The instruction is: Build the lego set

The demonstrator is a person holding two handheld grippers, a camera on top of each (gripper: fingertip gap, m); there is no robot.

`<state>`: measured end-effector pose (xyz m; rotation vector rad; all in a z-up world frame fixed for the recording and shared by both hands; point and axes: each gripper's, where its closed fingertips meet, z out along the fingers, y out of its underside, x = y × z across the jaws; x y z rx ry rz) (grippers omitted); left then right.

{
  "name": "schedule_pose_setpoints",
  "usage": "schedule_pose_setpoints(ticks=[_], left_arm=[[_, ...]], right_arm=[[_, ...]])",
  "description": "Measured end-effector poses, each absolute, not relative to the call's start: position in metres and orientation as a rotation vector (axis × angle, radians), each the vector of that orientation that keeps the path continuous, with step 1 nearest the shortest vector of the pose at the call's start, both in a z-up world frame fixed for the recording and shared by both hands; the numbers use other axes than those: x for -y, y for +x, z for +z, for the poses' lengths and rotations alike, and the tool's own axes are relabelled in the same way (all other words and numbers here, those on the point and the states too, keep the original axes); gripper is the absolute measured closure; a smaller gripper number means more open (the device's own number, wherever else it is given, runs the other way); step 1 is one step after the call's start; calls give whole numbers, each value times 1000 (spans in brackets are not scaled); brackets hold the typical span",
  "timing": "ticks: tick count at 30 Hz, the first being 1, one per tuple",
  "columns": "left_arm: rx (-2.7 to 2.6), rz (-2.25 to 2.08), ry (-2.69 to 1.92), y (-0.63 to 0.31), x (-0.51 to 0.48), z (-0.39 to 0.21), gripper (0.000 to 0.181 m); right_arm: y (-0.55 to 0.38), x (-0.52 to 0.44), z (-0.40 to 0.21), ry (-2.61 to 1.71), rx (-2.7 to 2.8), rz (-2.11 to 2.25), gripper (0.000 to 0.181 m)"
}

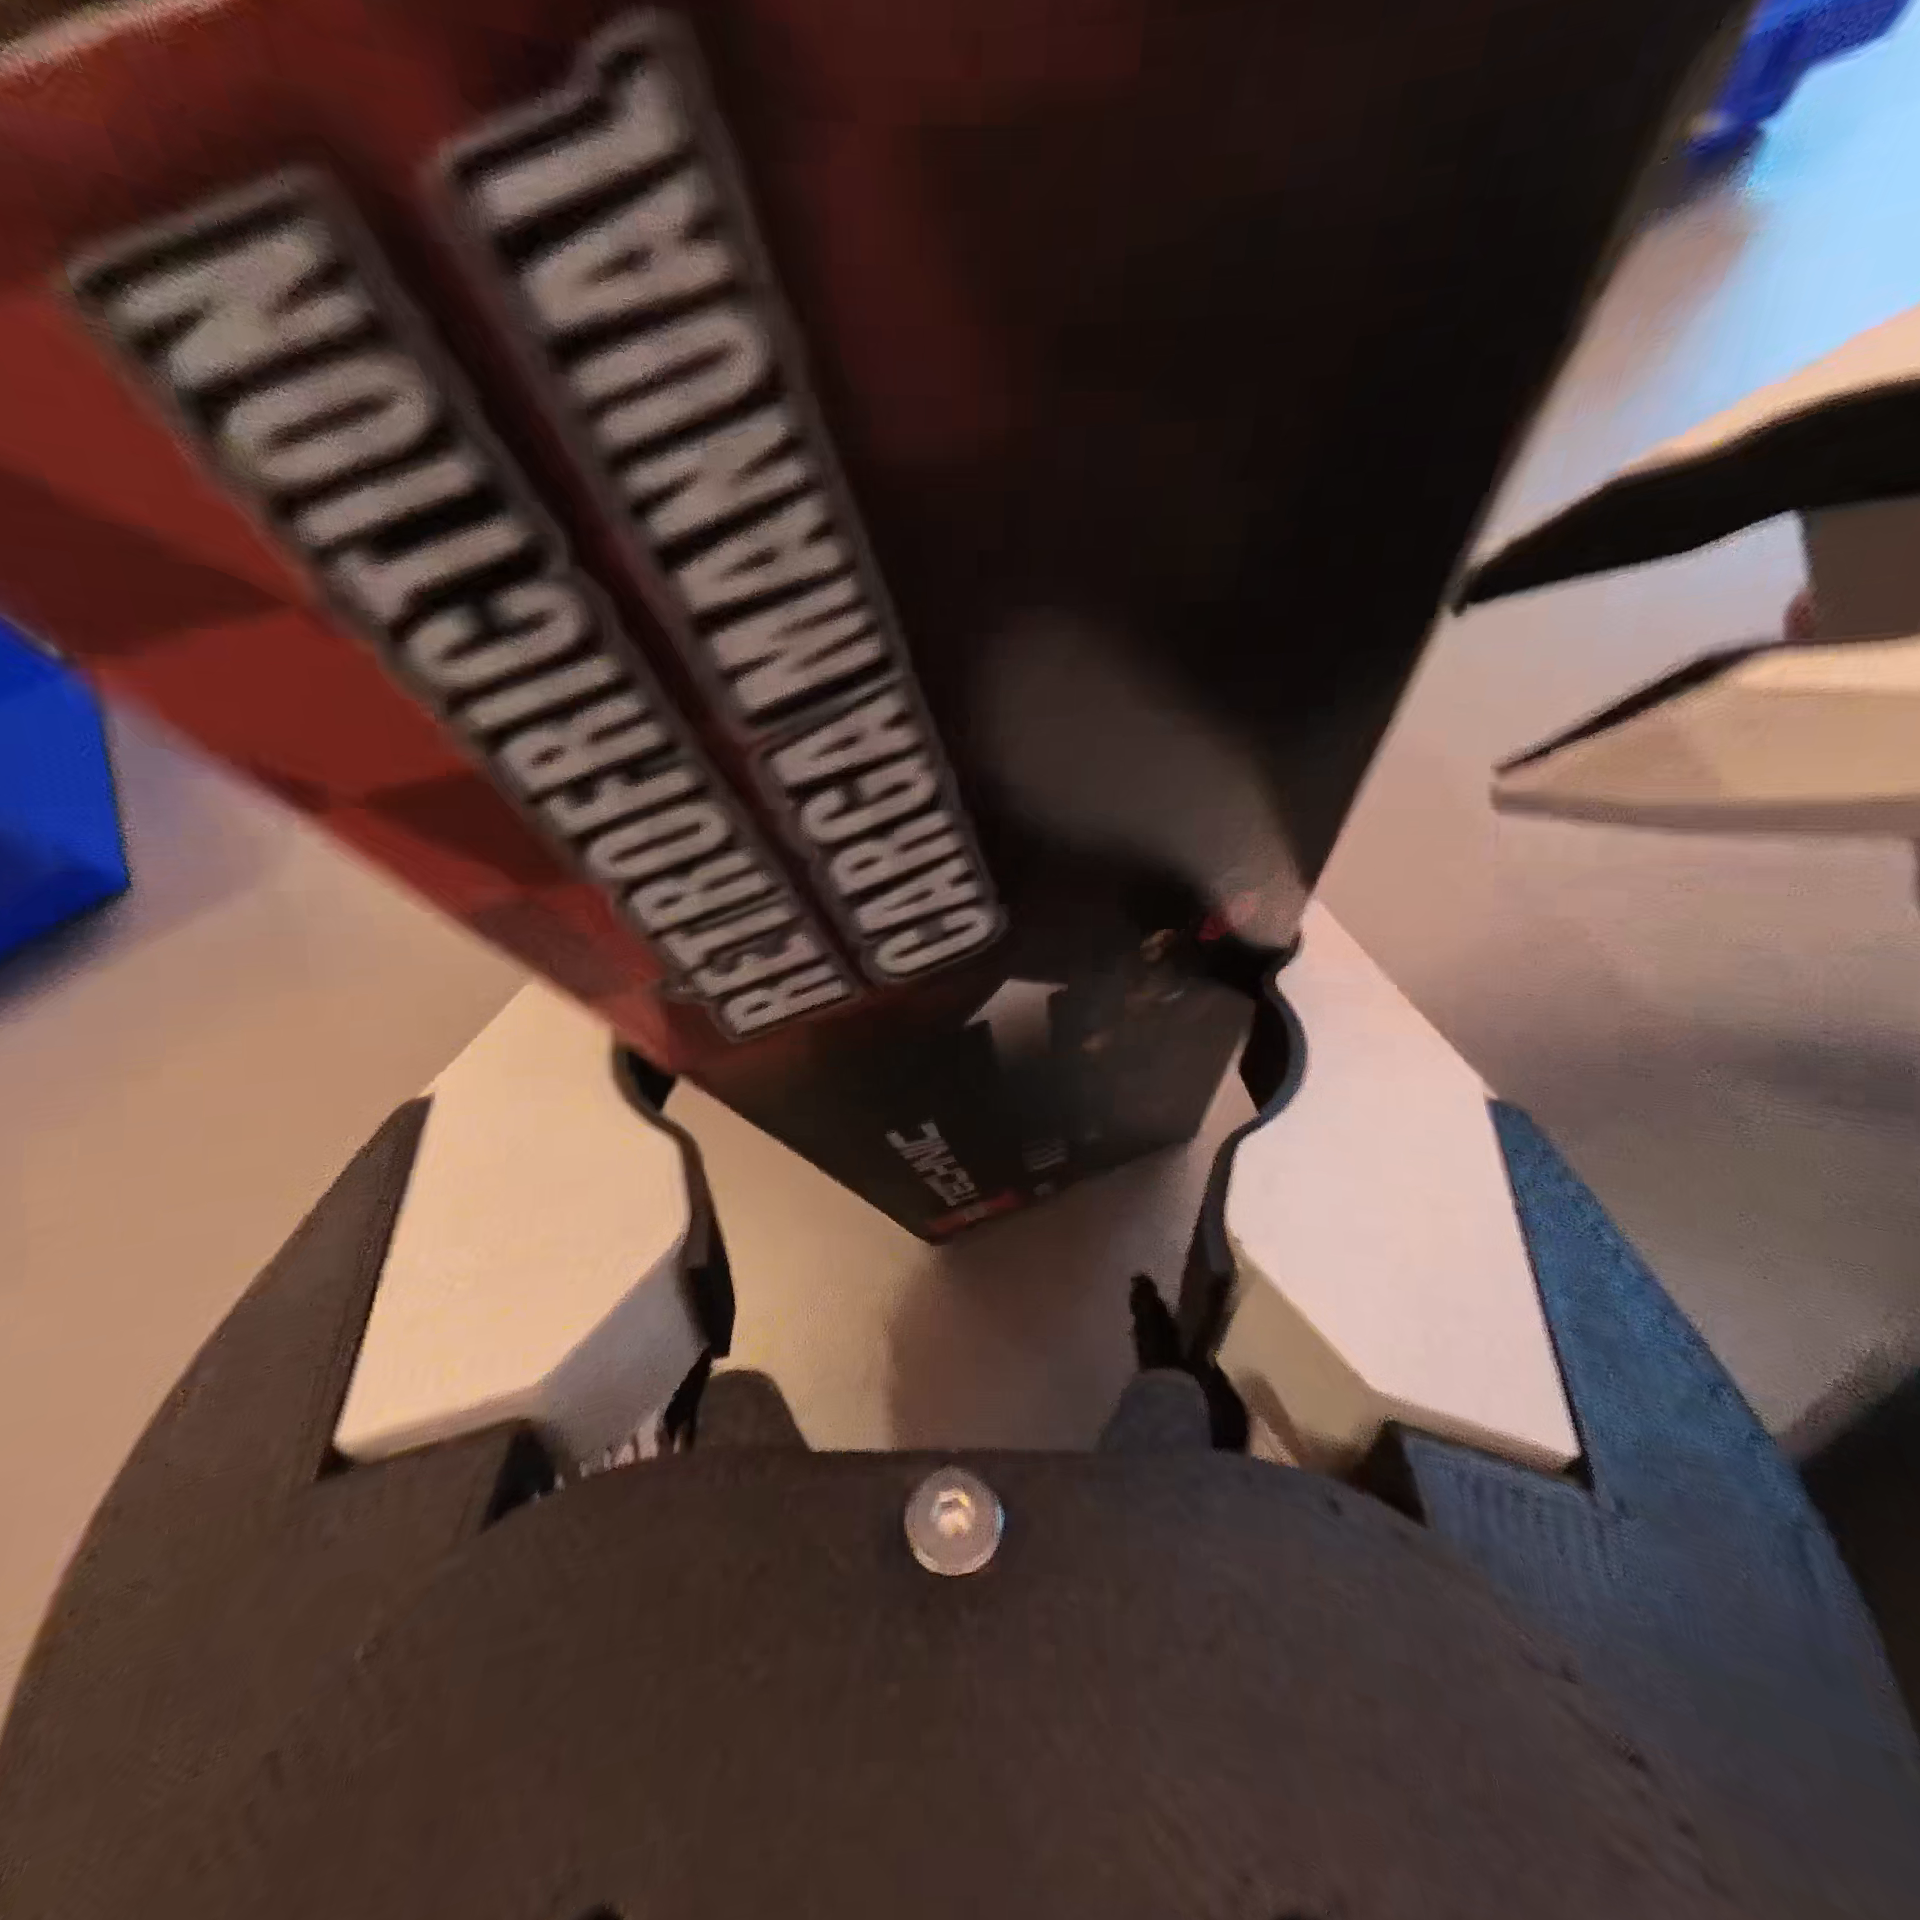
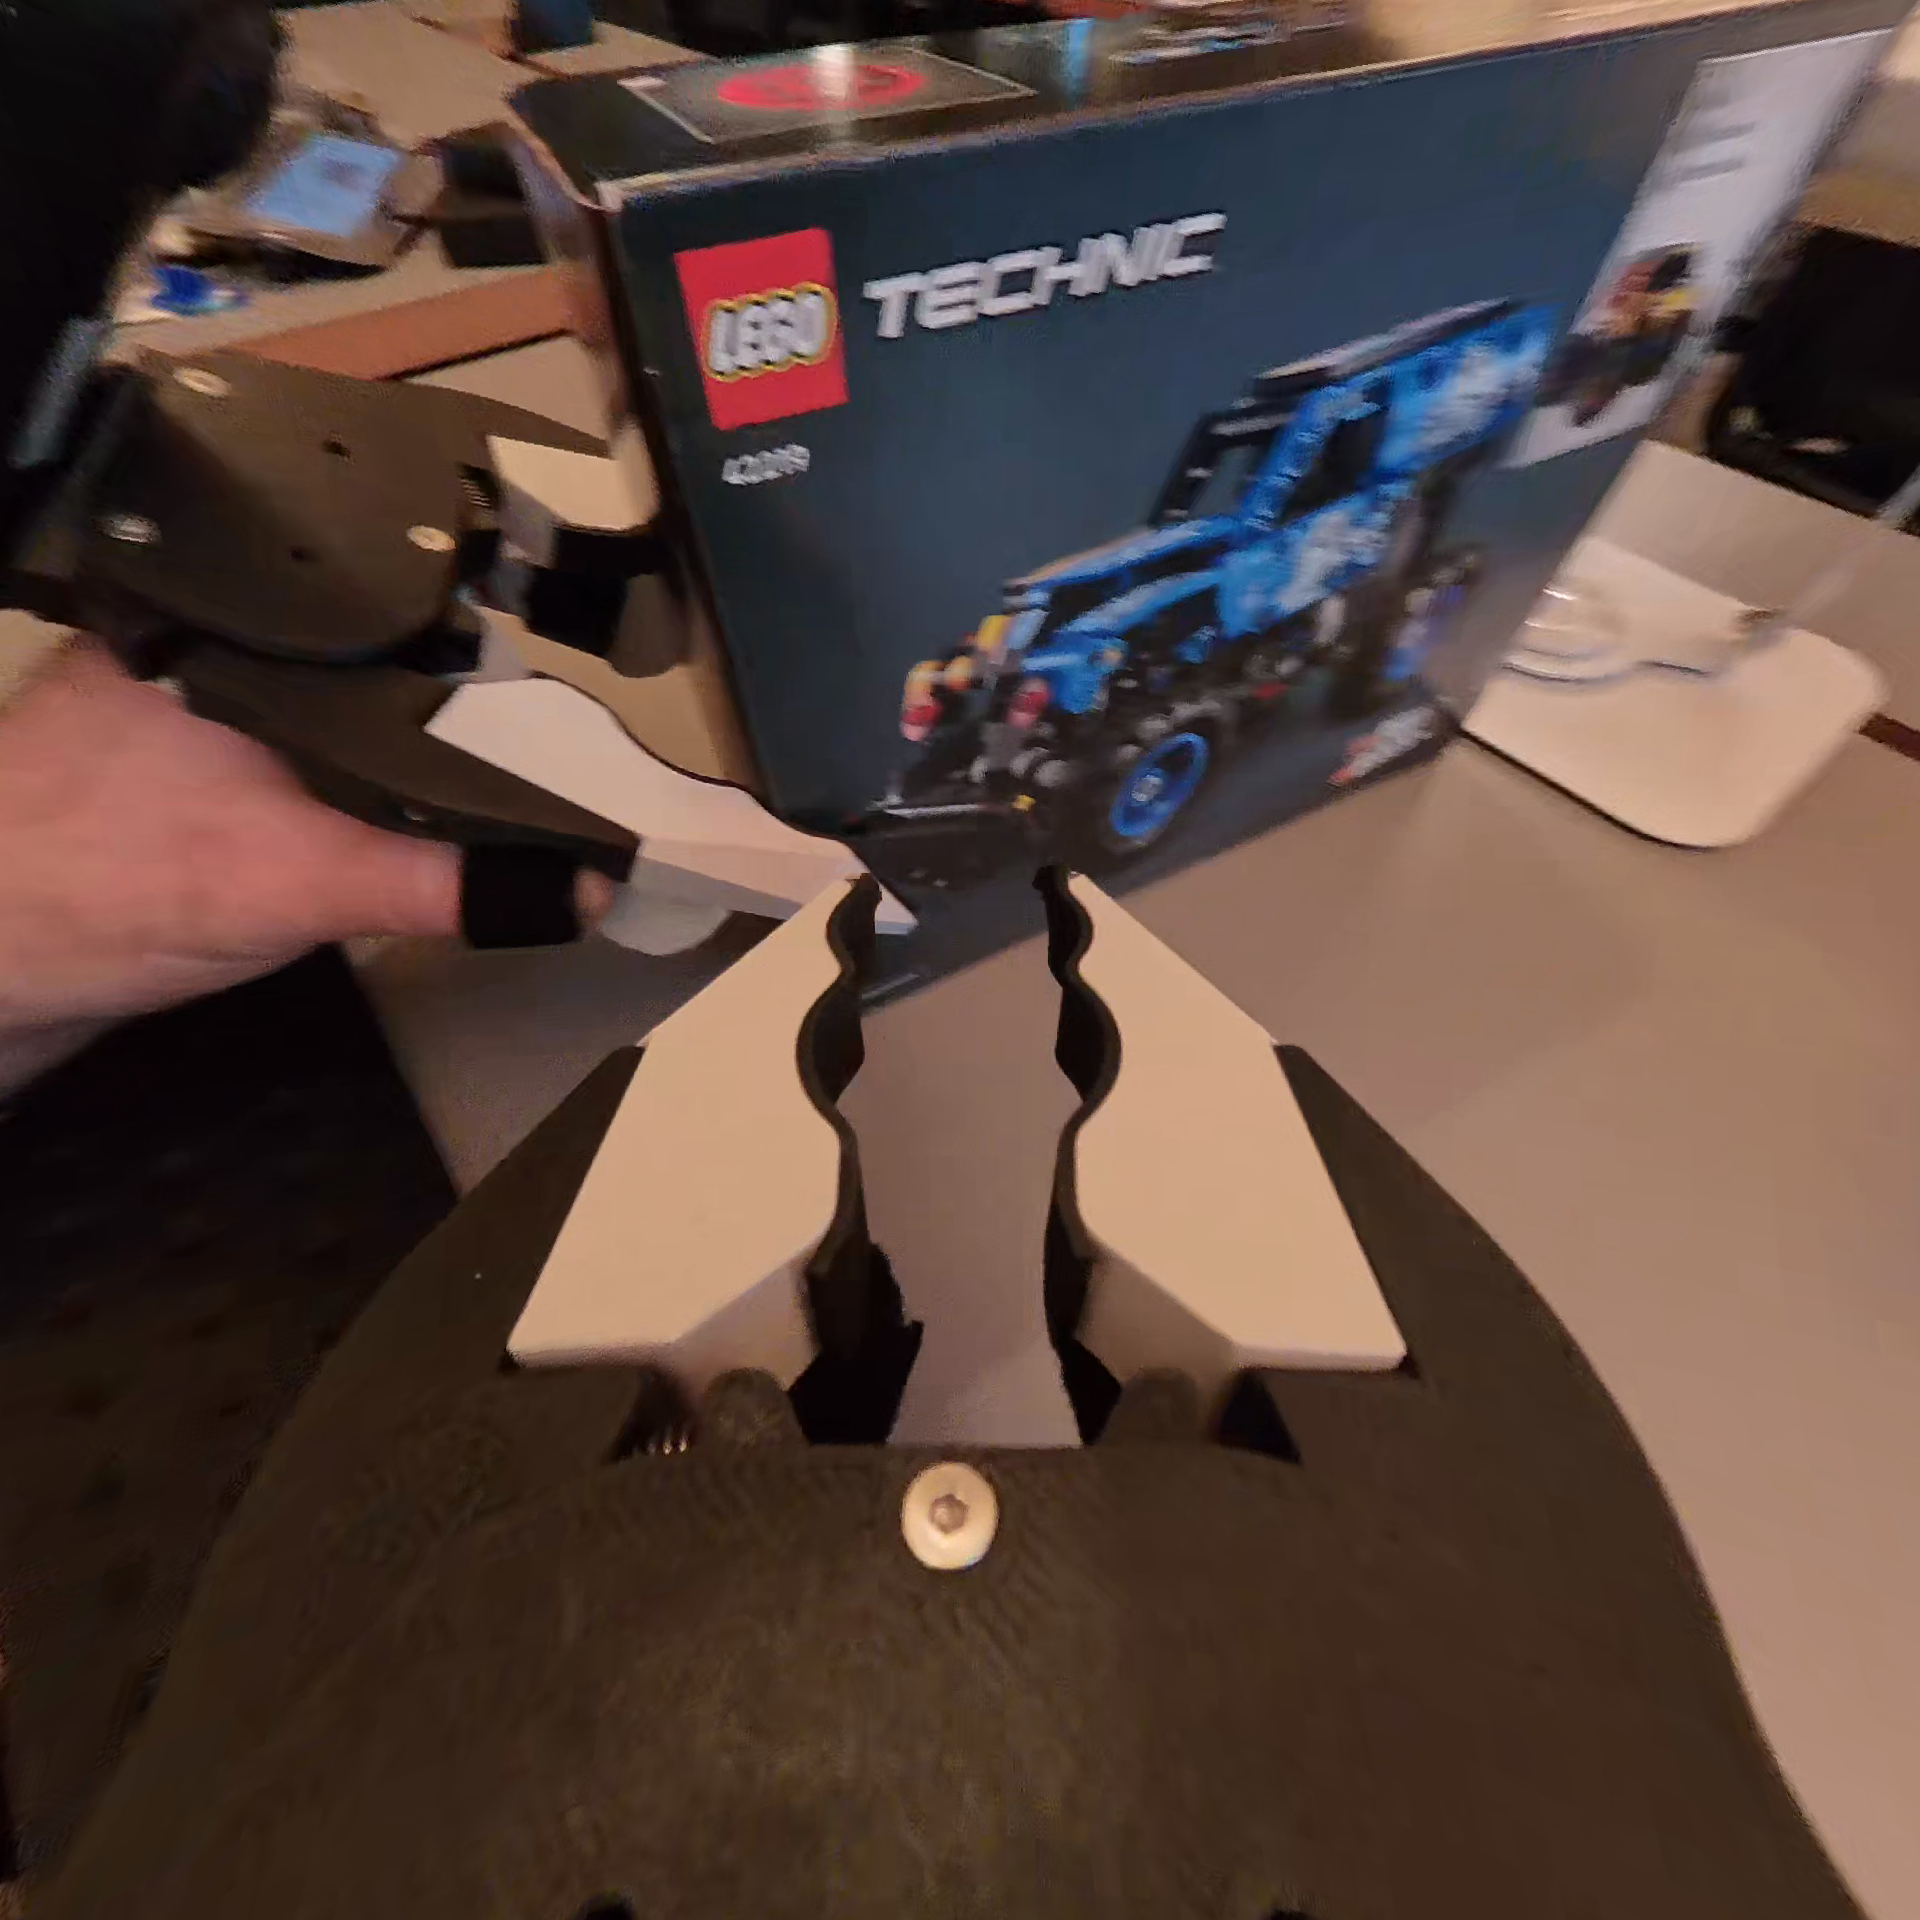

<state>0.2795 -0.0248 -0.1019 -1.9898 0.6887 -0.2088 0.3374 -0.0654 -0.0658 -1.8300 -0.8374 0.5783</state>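
Observation:
The lego box (image 2: 1143, 468) stands on the pale table (image 2: 1455, 1039), its dark front with a picture of a blue truck facing my right gripper. In the left wrist view the box (image 1: 727, 520) fills the top, red and black faces meeting at a corner. My left gripper (image 1: 956, 1018) has its jaws wide apart with both fingertips pressed on the box's narrow end. It also shows in the right wrist view (image 2: 707, 665), straddling the box's left edge, held by a hand (image 2: 156, 831). My right gripper (image 2: 956, 894) is open and empty, just in front of the box's lower left corner.
A white tray (image 2: 1683, 727) with clear plastic on it lies right of the box. A dark mat (image 2: 156, 1195) covers the near left. Papers and small items clutter the back left. A blue thing (image 1: 52, 790) sits at the left in the left wrist view.

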Motion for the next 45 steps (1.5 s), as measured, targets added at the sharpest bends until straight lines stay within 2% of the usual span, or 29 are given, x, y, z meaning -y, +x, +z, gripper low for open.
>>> schedule_pose_setpoints(ticks=[1, 11, 17, 18, 20, 22, 25, 28, 37, 45], left_arm=[[-725, -216, -1990, 285, 27, -102, 82], [-886, -309, -1974, 247, 24, -104, 86], [-973, -507, -1905, 230, 19, -104, 87], [-947, -511, -1933, 225, 18, -106, 86], [-865, -562, -1927, 222, 19, -101, 60], [-793, -596, -1922, 223, 24, -95, 49], [-723, -470, -1913, 224, 18, -91, 56], [-690, -384, -1952, 226, 7, -92, 80], [-903, -515, -1939, 235, -9, -94, 83], [-1211, -667, -1903, 237, -25, -98, 82]], right_arm=[[345, 62, -66, -1837, 808, 539, 150], [357, 66, -66, -1807, 688, 366, 154], [336, 75, -64, -1767, 689, 355, 173], [334, 75, -63, -1763, 683, 362, 175], [334, 75, -63, -1759, 682, 356, 177], [334, 74, -65, -1767, 683, 355, 177], [332, 74, -69, -1779, 686, 368, 176], [332, 73, -69, -1777, 687, 357, 176], [345, 69, -60, -1762, 572, 324, 173], [342, 73, -62, -1757, 504, 306, 177]])
